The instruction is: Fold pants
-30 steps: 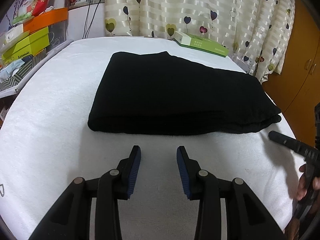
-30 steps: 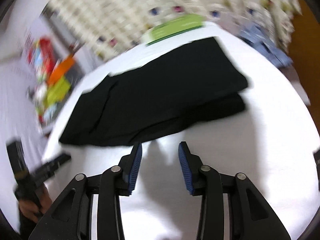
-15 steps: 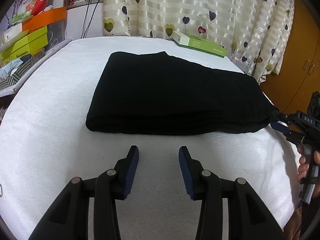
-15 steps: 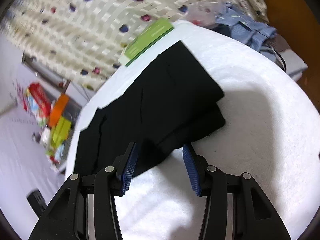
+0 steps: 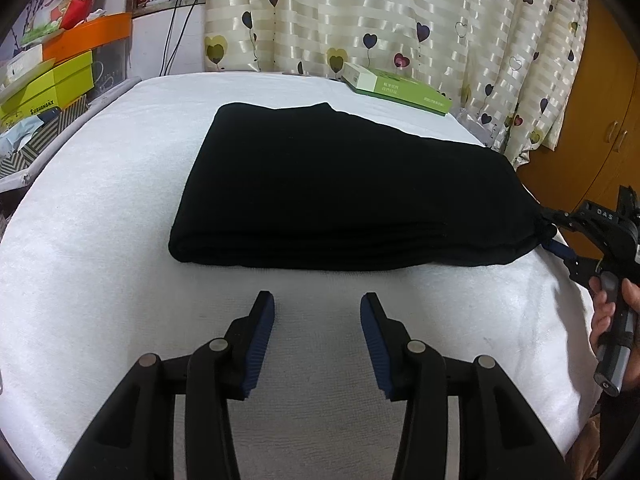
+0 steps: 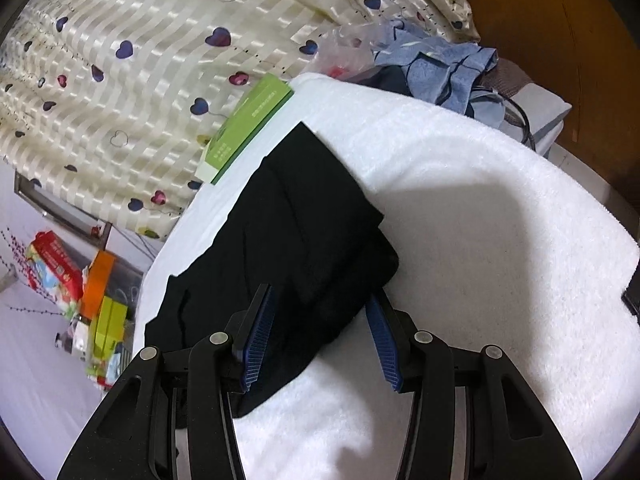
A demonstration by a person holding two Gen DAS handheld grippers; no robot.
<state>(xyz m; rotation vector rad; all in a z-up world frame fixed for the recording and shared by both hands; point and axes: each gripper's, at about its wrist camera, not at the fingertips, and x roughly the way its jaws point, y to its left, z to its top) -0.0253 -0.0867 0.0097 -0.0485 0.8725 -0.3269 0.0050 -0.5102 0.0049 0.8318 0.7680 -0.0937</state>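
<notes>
black pants (image 5: 344,192) already folded into a thick rectangular stack, lying flat mid-way across the white towel surface (image 5: 100,240), long folded edge facing the left gripper (image 5: 317,320); left gripper hovers over bare towel just short of that edge, fingers spread, nothing between them; right gripper (image 6: 320,320) is at the right-end corner of the stack, fingers spread with the layered black corner sitting between the blue pads (image 6: 260,332), not pinched as far as i can tell, one pad looks slid under the fabric, other above; in the left view the right gripper (image 5: 550,236) tip touches the pants end; step in hand looks like grabbing the right end for one more fold across toward the left end; to do it well: push deeper so all layers are in the grip, not just the top ones, close firmly, lift low and carry over in line with the long edge so corners match, left gripper could pin the near edge or the left end so the stack doesnt slide on the towel; risk is layers splaying or lower layer dropping out; around: green box (image 5: 396,88) on the far side of the towel near the heart curtain (image 5: 360,20), apart from the pants, not in the fold path; blue clothes pile (image 6: 448,68) beyond the far right edge, cluttered boxes (image 5: 48,80) off to the left, none blocking
</notes>
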